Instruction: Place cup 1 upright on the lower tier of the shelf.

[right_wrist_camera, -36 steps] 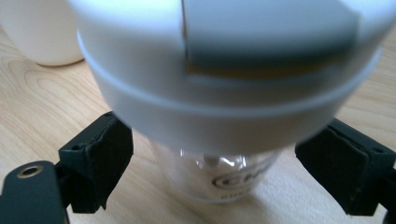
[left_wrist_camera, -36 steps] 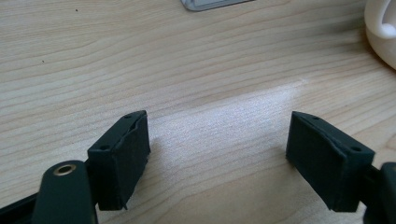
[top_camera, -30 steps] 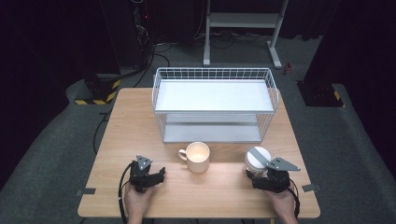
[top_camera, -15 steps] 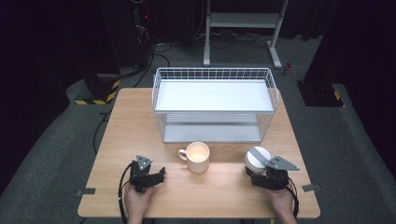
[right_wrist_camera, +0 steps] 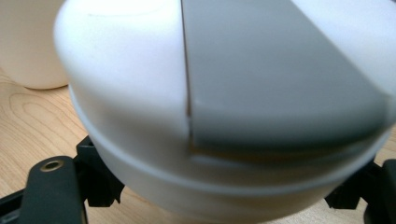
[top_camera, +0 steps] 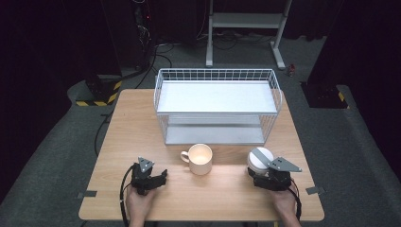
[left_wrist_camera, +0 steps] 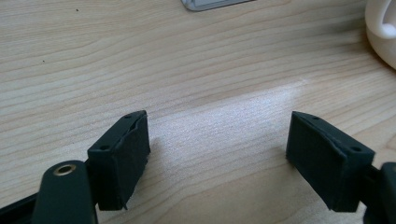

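Gripping white-and-grey lid, right hand-held gripper, cup nearby

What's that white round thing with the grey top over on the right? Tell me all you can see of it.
The container is a squat, round white tub, plastic by its look, with a lid that is part white and part grey and a ridge around its side. It stands upright on the table, right of the mug and apart from it. The right gripper has it between its jaws, which have just been closing; whether the pads press it I cannot tell.
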Action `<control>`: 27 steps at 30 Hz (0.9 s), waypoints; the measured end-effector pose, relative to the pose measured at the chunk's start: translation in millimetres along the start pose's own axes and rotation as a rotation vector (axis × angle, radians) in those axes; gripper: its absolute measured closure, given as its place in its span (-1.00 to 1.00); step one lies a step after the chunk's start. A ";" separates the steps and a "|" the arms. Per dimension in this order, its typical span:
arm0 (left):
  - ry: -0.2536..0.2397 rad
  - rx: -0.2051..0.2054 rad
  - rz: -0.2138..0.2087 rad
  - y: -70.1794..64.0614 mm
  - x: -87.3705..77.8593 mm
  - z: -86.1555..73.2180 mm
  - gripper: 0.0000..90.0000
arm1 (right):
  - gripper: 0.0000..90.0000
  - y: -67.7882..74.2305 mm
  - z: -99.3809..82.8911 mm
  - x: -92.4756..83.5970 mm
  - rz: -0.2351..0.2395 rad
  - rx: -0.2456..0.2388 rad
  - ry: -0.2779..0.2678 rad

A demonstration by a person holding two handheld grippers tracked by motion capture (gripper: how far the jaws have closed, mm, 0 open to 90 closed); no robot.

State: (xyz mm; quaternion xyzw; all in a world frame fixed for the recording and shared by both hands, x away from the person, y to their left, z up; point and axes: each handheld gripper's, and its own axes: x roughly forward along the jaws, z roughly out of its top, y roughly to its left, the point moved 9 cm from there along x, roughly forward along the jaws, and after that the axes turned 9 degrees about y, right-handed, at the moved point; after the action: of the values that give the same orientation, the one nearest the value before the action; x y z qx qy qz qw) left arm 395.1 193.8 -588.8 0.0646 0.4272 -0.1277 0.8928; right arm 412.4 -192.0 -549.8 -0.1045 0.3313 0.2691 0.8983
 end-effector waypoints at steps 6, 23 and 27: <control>0.000 0.000 0.000 0.0 0.0 0.0 -0.52 | -0.59 -0.2 2.6 2.0 0.010 0.003 0.009; 0.001 0.002 0.001 0.2 -0.1 -0.1 -0.52 | -0.59 -1.7 20.2 9.1 0.018 -0.007 0.009; 0.001 0.002 0.001 0.2 -0.1 -0.1 -0.52 | -0.59 -2.8 24.8 12.2 0.021 0.004 0.012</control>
State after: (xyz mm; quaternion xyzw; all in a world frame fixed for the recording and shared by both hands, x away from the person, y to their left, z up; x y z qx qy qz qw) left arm 395.0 194.0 -588.9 0.0659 0.4275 -0.1278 0.8925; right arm 435.1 -180.2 -538.9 -0.1007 0.3382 0.2770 0.8937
